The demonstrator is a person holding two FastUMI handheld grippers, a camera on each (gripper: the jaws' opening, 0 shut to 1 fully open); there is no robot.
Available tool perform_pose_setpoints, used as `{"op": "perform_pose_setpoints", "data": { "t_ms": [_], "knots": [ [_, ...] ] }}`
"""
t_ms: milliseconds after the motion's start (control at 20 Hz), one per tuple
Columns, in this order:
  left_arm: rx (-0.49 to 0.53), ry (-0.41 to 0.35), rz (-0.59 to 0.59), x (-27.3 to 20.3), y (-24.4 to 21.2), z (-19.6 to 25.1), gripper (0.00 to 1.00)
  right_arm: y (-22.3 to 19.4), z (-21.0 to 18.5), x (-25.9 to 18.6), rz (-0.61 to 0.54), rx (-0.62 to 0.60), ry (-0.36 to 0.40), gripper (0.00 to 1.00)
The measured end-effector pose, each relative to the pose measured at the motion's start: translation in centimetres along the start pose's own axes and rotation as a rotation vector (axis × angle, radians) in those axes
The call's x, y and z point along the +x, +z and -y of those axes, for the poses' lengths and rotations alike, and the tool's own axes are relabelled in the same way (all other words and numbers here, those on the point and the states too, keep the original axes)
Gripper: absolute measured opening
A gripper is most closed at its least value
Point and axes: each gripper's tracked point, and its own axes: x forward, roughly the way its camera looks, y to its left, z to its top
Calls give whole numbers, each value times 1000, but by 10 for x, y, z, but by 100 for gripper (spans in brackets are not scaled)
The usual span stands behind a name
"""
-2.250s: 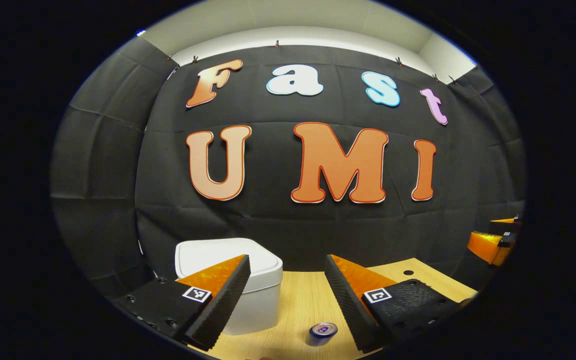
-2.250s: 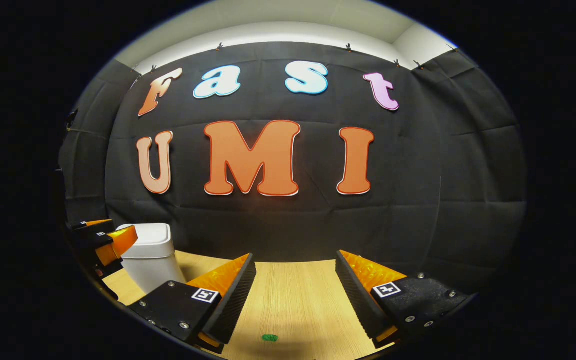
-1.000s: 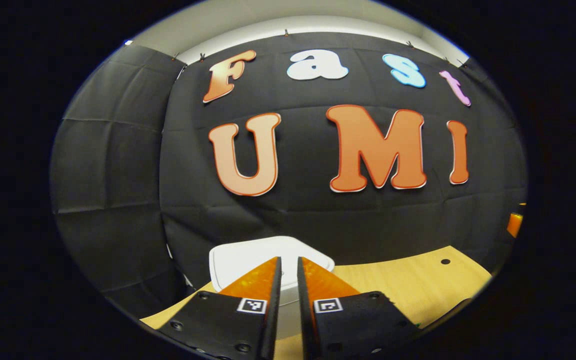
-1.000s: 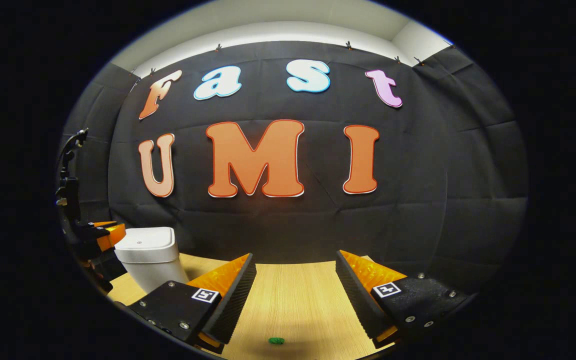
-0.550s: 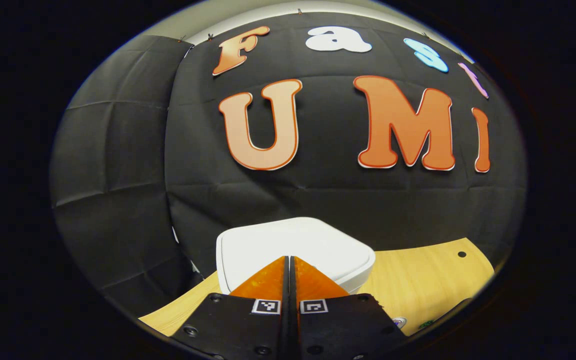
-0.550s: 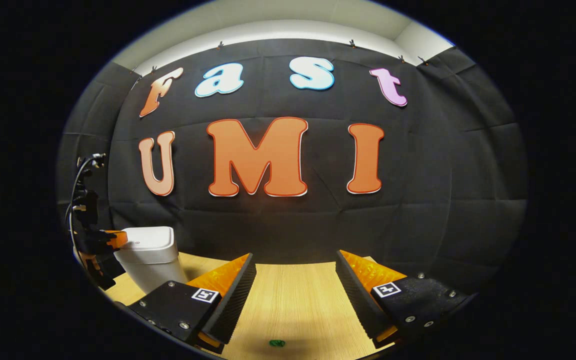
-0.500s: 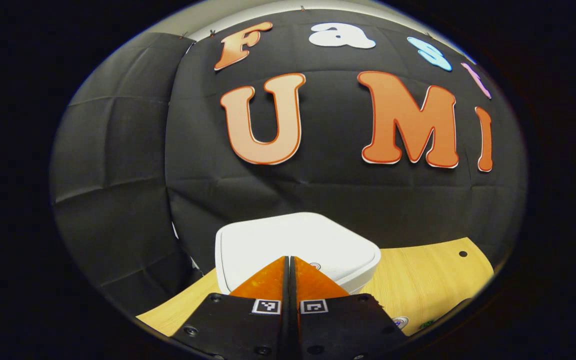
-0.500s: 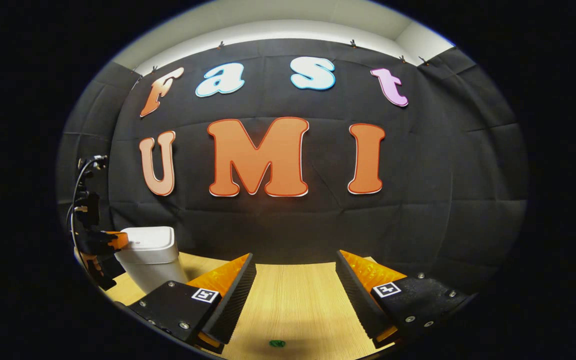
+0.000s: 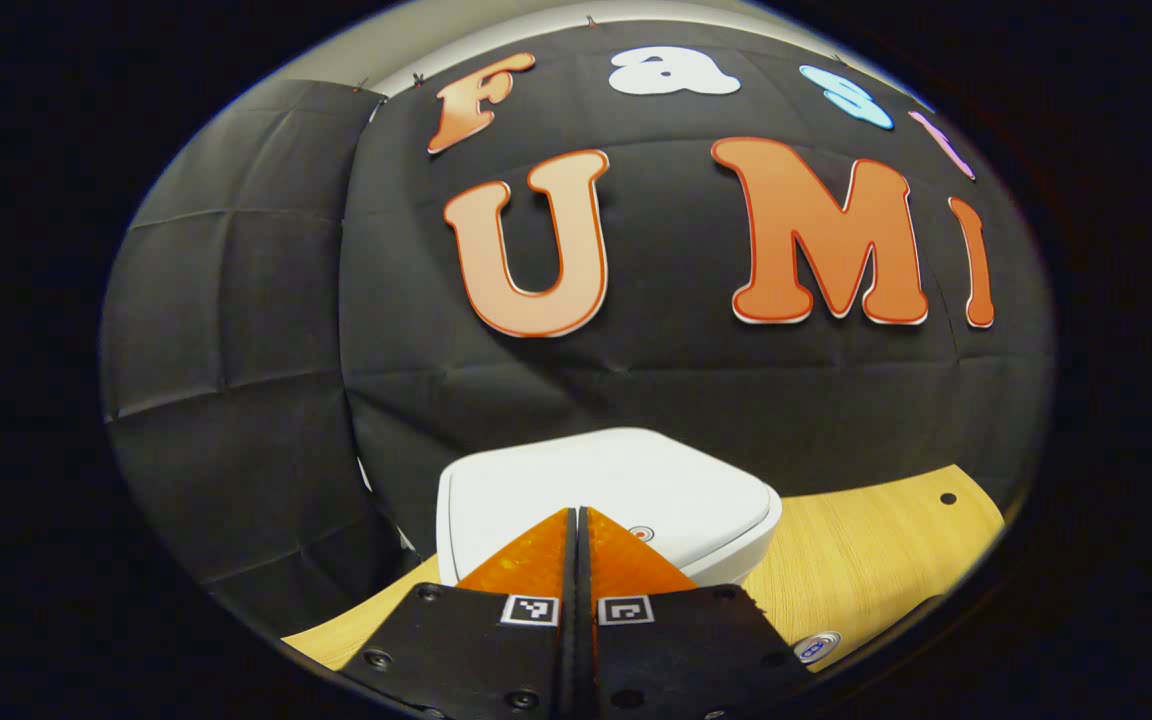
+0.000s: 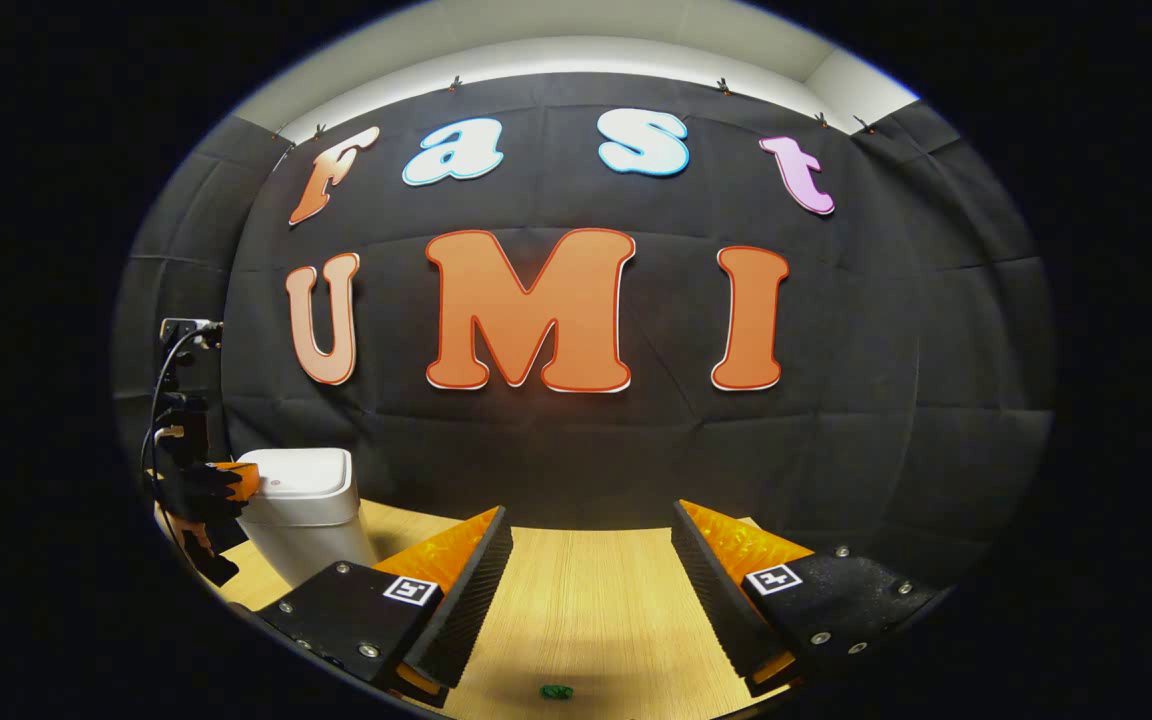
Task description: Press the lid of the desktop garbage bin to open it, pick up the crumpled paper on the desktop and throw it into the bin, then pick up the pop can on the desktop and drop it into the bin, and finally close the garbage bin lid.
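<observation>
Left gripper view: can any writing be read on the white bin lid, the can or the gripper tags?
White plastic bin lid: small round mark near its front edge, too small to read.
Pop can top: printing blurred, unreadable.
Left gripper, shut: two square black-and-white pattern tags, no words.
Right gripper, open: same tags, no words.

Black cloth (image 10: 836, 420) in creased panels forms the booth's back wall and folds round into a side wall (image 9: 226, 340) at a corner seam, with small clips (image 10: 724, 86) pinning its top edge. Above the cloth runs a pale wall strip (image 10: 576, 55) that meets an off-white ceiling (image 10: 536, 20), softly and evenly lit. Below stands a light wood-grain desk (image 10: 586, 600) whose far edge meets the cloth, and in the left gripper view its far right corner (image 9: 976, 505) is rounded, with 1 small dark hole (image 9: 948, 497) near it.
</observation>
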Motion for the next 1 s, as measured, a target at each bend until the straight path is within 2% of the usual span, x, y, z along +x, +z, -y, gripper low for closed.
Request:
{"op": "perform_pose_setpoints", "data": {
  "t_ms": [100,150,200,250,400,500,650,800,900,1000],
  "knots": [
    [32,4,11,-11,9,6,0,2,7,-1,9,5,-16,96],
    [40,3,49,-18,22,7,0,1,9,1,9,7,-22,100],
    [43,-8,87,-25,37,11,5,1,10,1,5,13,-21,96],
    [44,-32,119,-38,48,18,8,-2,11,0,-3,21,-20,96],
    [11,-122,171,-63,62,42,79,-8,14,-4,-20,45,-19,96],
    [-35,-156,175,-80,62,51,80,-14,13,-5,-36,52,-4,95],
    [-108,-184,173,-94,58,59,95,-30,15,-8,-87,49,15,95],
    [-88,-174,157,-100,50,59,96,-44,14,-7,-122,38,46,95],
    [-88,-179,152,-103,45,59,97,-81,7,-2,-219,35,104,95],
    [-99,-192,158,-106,42,59,96,-141,-4,-4,-407,43,191,96]
  ]
}}
